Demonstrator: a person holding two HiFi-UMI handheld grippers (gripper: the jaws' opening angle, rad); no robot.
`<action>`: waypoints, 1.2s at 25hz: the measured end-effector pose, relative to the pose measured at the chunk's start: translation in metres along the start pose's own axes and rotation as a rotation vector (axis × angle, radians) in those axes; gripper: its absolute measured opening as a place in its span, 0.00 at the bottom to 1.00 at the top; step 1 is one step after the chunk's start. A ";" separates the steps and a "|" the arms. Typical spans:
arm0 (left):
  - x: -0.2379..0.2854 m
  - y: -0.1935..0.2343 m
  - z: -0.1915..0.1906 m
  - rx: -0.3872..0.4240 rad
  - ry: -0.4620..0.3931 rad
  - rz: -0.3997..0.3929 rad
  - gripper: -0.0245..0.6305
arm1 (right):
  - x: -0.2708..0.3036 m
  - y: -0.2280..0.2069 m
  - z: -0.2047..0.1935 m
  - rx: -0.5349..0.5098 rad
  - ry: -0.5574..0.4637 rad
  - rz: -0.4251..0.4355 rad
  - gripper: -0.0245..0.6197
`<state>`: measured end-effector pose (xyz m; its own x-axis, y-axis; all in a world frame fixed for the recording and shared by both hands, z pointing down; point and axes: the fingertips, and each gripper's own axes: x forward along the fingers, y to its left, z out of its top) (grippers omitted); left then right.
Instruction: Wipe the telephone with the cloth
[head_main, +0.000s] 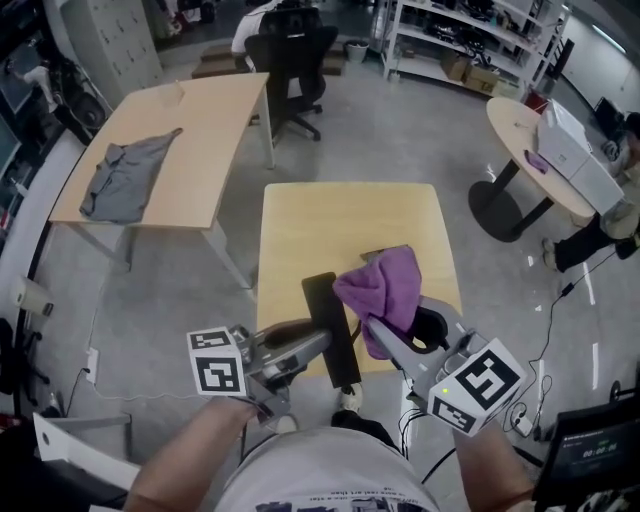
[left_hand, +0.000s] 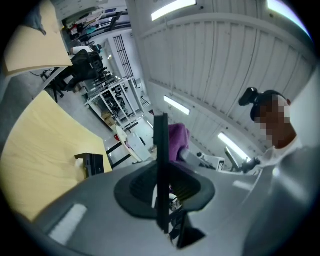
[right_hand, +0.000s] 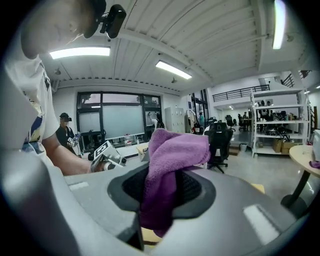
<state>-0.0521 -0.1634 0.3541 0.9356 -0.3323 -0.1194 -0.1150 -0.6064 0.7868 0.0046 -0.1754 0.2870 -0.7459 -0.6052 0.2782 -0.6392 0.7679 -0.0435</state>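
The head view looked steeply down from above; both gripper views looked closely along their jaws, sharing the cloth (head_main: 390, 280).

The telephone (head_main: 331, 330) clamped in the left tongs (head_main: 318, 345) is a thin black slab, smooth and matt, plastic by its look. The cloth (head_main: 386, 284) pinched in the right tongs (head_main: 377, 332) is purple, soft and nappy, like microfibre. Both tongs have matt grey plastic shells with black ribbed pads (right_hand: 194, 188). Beneath them the bench (head_main: 330, 225) shows pale wood grain with a smooth, low sheen. The floor (head_main: 200, 285) around it is grey, smooth and faintly glossy.
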 end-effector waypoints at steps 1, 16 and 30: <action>0.000 0.000 -0.001 0.000 0.002 -0.001 0.16 | 0.004 0.003 0.006 -0.009 -0.007 0.000 0.22; 0.001 0.000 0.003 0.022 -0.006 0.006 0.16 | 0.018 0.029 -0.007 -0.060 0.071 -0.007 0.22; 0.000 0.000 0.013 0.033 -0.033 -0.007 0.16 | -0.016 0.055 -0.073 0.008 0.193 -0.030 0.22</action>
<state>-0.0561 -0.1733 0.3459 0.9251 -0.3512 -0.1445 -0.1203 -0.6320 0.7656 -0.0050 -0.1082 0.3499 -0.6772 -0.5755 0.4585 -0.6624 0.7481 -0.0394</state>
